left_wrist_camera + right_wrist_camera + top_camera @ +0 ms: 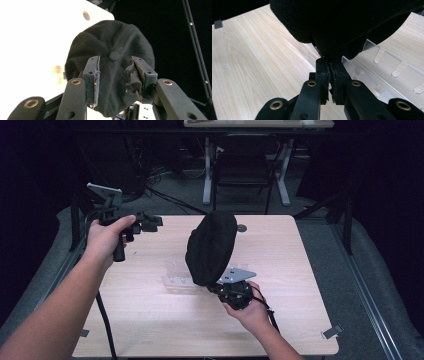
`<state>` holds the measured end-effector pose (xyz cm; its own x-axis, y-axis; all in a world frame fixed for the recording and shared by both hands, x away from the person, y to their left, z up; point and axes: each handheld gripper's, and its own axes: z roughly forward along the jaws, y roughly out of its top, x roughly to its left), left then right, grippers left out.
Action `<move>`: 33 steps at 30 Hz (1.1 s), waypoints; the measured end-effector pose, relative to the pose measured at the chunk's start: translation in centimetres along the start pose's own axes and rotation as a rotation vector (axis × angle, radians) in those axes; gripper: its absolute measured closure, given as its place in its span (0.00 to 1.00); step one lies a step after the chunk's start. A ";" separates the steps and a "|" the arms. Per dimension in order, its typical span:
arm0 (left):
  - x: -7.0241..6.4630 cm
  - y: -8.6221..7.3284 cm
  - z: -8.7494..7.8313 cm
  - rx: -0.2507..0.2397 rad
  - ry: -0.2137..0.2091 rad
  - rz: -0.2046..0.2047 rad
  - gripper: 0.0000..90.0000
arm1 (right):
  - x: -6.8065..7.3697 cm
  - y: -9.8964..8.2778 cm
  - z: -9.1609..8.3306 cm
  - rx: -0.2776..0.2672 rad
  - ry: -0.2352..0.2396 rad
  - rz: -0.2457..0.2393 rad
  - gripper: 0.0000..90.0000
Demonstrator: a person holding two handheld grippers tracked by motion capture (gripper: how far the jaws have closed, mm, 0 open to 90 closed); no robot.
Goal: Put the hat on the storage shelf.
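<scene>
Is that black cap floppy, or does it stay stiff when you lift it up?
Probably soft but not limp: the black cap stands up rounded above the right gripper, which pinches only its lower edge. It likely weighs little, since that one small pinch carries it. The cloth looks matte, so it should not slip easily. The left gripper is open, apart from it.

The worktop (150, 320) is light wood with rounded corners. A clear plastic rack (175, 272) lies on it near the centre. A small round cap (242, 228) sits at 12 o'clock, close to the far edge.
</scene>
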<state>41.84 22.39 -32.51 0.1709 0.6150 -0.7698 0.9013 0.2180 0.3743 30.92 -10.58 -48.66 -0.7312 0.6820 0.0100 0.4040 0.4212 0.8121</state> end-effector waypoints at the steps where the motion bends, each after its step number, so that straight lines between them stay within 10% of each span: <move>1: 0.2 0.0 0.0 0.000 0.003 0.006 0.65 | 0.0 0.0 0.0 -0.001 -0.002 -0.003 0.95; 33: 6.9 -2.6 -1.4 0.001 0.354 0.099 0.55 | -0.2 -1.2 -1.1 0.030 -0.035 -0.015 0.82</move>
<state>40.11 27.08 -38.05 0.1086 0.8574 -0.5030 0.8878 0.1439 0.4371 29.98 -11.92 -49.04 -0.7179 0.6958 -0.0227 0.4101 0.4491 0.7938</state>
